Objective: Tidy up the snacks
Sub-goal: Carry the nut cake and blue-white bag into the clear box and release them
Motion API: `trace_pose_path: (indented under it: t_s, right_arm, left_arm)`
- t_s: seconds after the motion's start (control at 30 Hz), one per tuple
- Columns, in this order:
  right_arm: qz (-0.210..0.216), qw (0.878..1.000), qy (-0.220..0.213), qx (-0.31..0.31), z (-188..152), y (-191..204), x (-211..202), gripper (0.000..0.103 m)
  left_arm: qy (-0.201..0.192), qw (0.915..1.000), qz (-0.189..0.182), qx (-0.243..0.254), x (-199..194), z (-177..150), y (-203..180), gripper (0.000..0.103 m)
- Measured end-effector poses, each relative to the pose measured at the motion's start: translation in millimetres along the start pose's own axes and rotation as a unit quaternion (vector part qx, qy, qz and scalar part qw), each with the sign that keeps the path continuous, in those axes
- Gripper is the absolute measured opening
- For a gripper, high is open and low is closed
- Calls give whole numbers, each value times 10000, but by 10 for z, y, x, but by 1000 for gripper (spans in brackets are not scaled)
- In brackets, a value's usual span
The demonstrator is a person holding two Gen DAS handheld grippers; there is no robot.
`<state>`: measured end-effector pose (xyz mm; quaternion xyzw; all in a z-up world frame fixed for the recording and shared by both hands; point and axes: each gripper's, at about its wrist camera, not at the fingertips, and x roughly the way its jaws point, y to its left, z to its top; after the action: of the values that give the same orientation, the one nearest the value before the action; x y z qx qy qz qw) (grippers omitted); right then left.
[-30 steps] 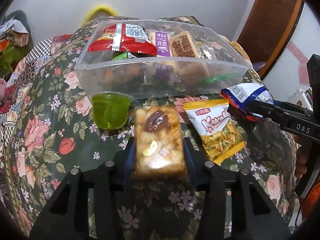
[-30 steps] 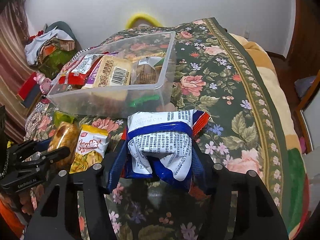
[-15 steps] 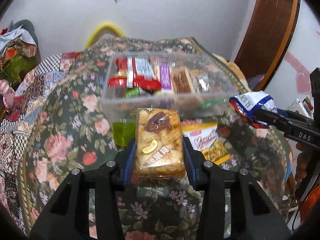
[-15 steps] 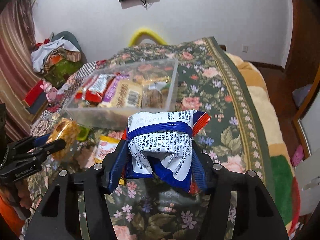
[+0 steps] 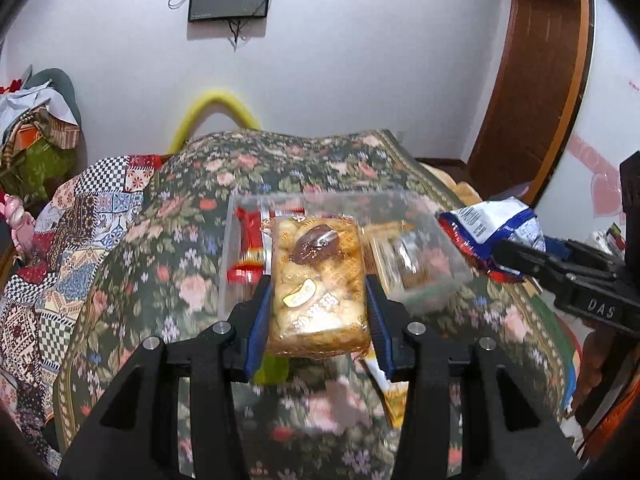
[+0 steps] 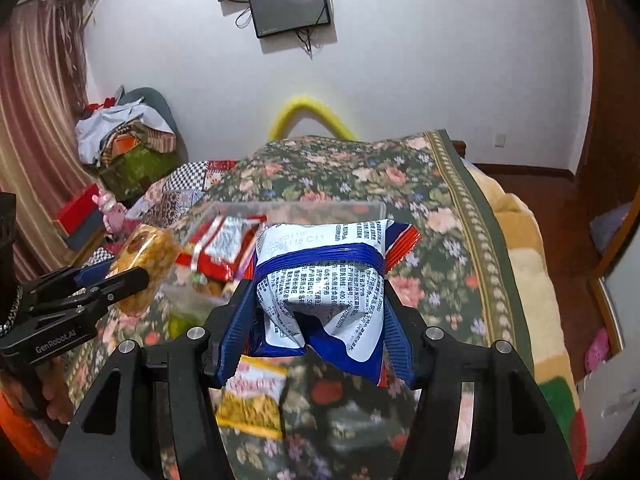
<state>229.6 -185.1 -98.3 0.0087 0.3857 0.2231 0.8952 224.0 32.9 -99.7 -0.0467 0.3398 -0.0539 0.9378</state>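
My left gripper (image 5: 318, 304) is shut on a clear-wrapped golden nut cake (image 5: 318, 284), held in the air in front of the clear plastic box (image 5: 448, 256). My right gripper (image 6: 316, 312) is shut on a blue-and-white snack packet (image 6: 324, 280), also lifted above the bed. The box (image 6: 372, 210) holds several wrapped snacks, among them a red packet (image 5: 250, 240). In the right wrist view the left gripper (image 6: 136, 276) and its nut cake (image 6: 146, 256) show at the left. In the left wrist view the right gripper (image 5: 516, 258) and its packet (image 5: 488, 224) show at the right.
A yellow snack packet (image 6: 252, 400) and a green jelly cup (image 5: 272, 368) lie on the floral bedspread (image 5: 160, 280) below the grippers. Patchwork bedding (image 5: 60, 240) and piled clothes (image 6: 124, 132) lie at the left. A wooden door (image 5: 532, 80) stands at the right and a screen (image 6: 290, 6) hangs on the far wall.
Both grippers have risen with their snacks and tilted up, so the box now sits lower and farther in view and more wall shows. Both grips are unchanged.
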Motion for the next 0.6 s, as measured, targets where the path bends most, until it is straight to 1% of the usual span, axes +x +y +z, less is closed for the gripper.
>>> trace_pose_path:
  t_s: [0.27, 0.47, 0.6]
  right_arm:
    - [65, 9999, 9, -84, 179, 74, 268, 57]
    - [-34, 9998, 95, -192, 287, 80, 492, 57]
    - [-112, 9995, 236, -158, 330, 36, 684, 57]
  left_arm:
    - [-77, 9999, -66, -31, 242, 287, 44, 44]
    - [27, 9999, -135, -54, 536, 413, 38, 44]
    - [189, 9997, -145, -44, 779, 466, 26, 44]
